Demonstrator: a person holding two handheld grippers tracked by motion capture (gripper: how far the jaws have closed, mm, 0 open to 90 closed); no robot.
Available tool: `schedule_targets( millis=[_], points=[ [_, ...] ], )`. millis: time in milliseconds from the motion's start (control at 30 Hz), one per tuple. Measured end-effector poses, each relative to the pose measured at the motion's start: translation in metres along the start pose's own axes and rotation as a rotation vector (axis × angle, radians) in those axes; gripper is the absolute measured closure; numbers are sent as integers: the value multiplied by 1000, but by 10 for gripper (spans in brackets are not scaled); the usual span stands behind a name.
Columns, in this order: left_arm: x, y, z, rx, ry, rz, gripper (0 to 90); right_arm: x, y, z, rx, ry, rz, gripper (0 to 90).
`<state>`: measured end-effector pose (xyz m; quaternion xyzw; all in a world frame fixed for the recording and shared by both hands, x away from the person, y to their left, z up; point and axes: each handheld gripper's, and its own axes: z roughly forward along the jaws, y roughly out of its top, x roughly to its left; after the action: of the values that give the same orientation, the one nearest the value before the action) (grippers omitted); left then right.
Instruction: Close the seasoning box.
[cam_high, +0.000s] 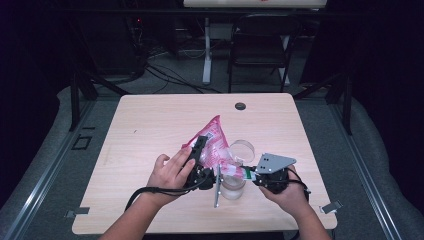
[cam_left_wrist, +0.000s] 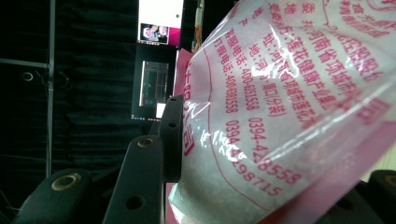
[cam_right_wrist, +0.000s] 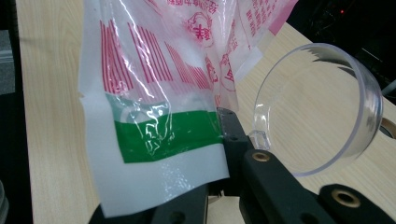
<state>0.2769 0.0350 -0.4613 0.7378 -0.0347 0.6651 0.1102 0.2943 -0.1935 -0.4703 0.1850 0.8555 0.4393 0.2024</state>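
On the table (cam_high: 150, 120) there is one pink and white printed bag (cam_high: 212, 142), two clear plastic pieces, and two grippers, one in each hand. The clear pieces are a round lid (cam_high: 242, 150) standing on its edge just behind the bag, and a cup (cam_high: 233, 185) standing upright below the bag's lower end. One small dark cap (cam_high: 240, 106) sits in the tabletop at about 12 o'clock, well apart from the rest.

The bag is held up off the table between the two grippers, tilted, with its pink top corner pointing to about 11 o'clock and its white and green end down at about 5 o'clock, over the cup.

The left gripper (cam_high: 197, 150) comes at the bag from about 8 o'clock. Its jaws stand partly apart and press on the full, bulging middle of the bag (cam_left_wrist: 280, 116), one black jaw flat against the printed side in the left gripper view.

The right gripper (cam_high: 250, 174) comes from about 3 o'clock. Its jaws are pinched fully together on the thin white edge of the bag (cam_right_wrist: 154, 140) below the green band, as the right gripper view shows. In that view the lid (cam_right_wrist: 322, 107) stands at about 2 o'clock from the jaws, just beside them.
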Motion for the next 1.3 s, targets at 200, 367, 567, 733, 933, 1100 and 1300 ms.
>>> schedule_targets(
  millis=[200, 367, 567, 733, 933, 1100, 1300],
  points=[
    [1, 1, 0, -3, 2, 1, 650, -1, 0, 0, 5, -3, -4, 900],
    [1, 1, -1, 0, 0, -3, 650, 0, 0, 0, 4, -1, -3, 900],
    [2, 1, -2, -5, 9, 1, 651, 0, 0, 0, 5, -2, -3, 900],
    [2, 2, -3, -5, 12, 4, 651, 0, 0, 0, 6, -2, -4, 900],
    [3, 1, -4, -6, 13, -2, 651, 1, 1, -1, 7, -3, -6, 900],
    [3, 2, -5, -4, 17, 1, 651, 1, 1, -1, 6, -3, -6, 900],
    [4, 3, -5, -9, 14, -3, 652, 2, 1, -1, 1, -2, 0, 900]
  ],
)
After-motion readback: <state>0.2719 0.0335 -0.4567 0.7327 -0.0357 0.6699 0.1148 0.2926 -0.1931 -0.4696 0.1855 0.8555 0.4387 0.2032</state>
